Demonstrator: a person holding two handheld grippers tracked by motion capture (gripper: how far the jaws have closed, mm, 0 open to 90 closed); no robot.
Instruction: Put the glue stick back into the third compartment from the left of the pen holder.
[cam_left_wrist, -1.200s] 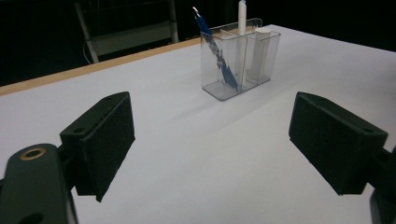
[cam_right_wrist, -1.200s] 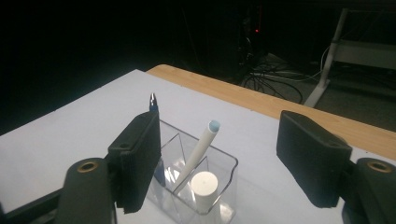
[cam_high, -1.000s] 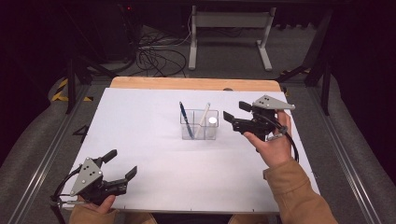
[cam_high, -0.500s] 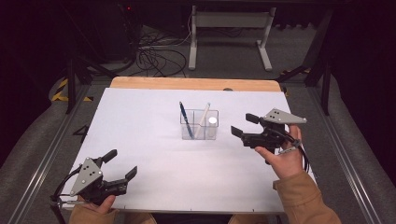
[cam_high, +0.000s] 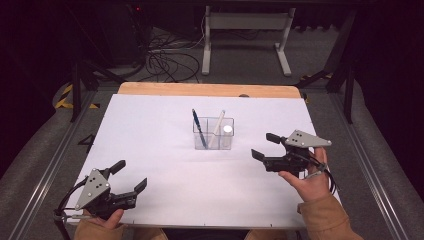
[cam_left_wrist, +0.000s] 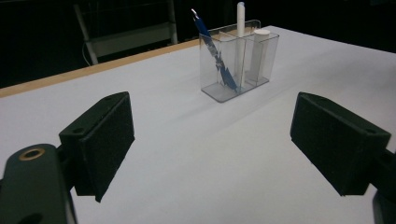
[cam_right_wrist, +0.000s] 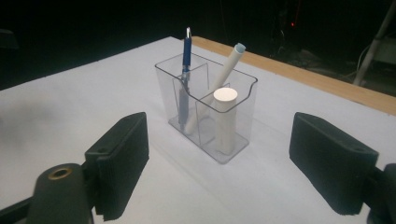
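While the left gripper (cam_high: 134, 176) rests at the near left corner of the white worktop (cam_high: 150, 130), its jaws stand wide apart with nothing between them, and the person's hand (cam_high: 102, 220) holds it from below the edge. Seen along those jaws in the left gripper view, the clear holder (cam_left_wrist: 238, 60) stands well ahead on the bare sheet. That holder (cam_high: 213, 133) sits upright near the middle of the worktop, split into compartments. A blue pen (cam_high: 199, 129) leans in its left compartment, a long white stick (cam_high: 218, 128) leans beside it, and a short white cylinder (cam_high: 227, 131) stands upright in the right-hand compartment. To the right of the holder and apart from it is the right gripper (cam_high: 265, 146), held in the person's right hand (cam_high: 312, 180) and pointed toward the holder; its jaws have just been opening and stand wide, empty. In the right gripper view the holder (cam_right_wrist: 208, 107) lies ahead of the two pads, touching neither.
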